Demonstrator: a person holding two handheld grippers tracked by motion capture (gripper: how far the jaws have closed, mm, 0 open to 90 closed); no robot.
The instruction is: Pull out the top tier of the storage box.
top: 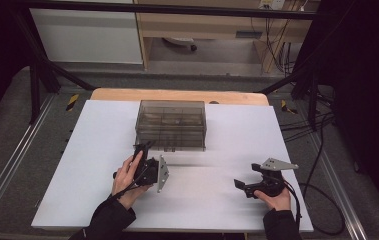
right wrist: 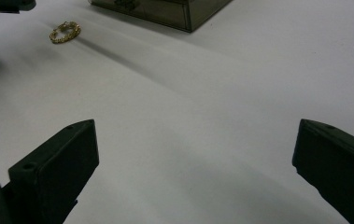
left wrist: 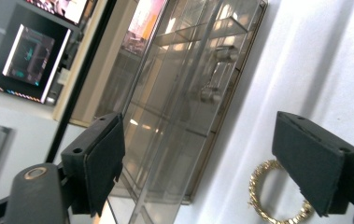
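Note:
A smoky see-through box (top: 171,125) with inner compartments stands at the middle of the white table (top: 77,190). My left gripper (top: 142,149) hovers by its front left corner, turned on its side, jaws open and empty. In the left gripper view (left wrist: 202,163) a small gold chain ring (left wrist: 277,196) lies on the table beside the box (left wrist: 184,93), partly behind the right fingertip (left wrist: 310,163). My right gripper (top: 238,184) rests at the front right, pointing left, open (right wrist: 193,172) with nothing between its jaws. The gold ring (right wrist: 65,31) lies far ahead of it, near the box (right wrist: 165,11).
A wooden board (top: 177,95) edges the table's far side. Black frame posts (top: 34,85) and loose cables (top: 322,150) stand around the table. A lit monitor (left wrist: 30,56) is in the background of the left gripper view.

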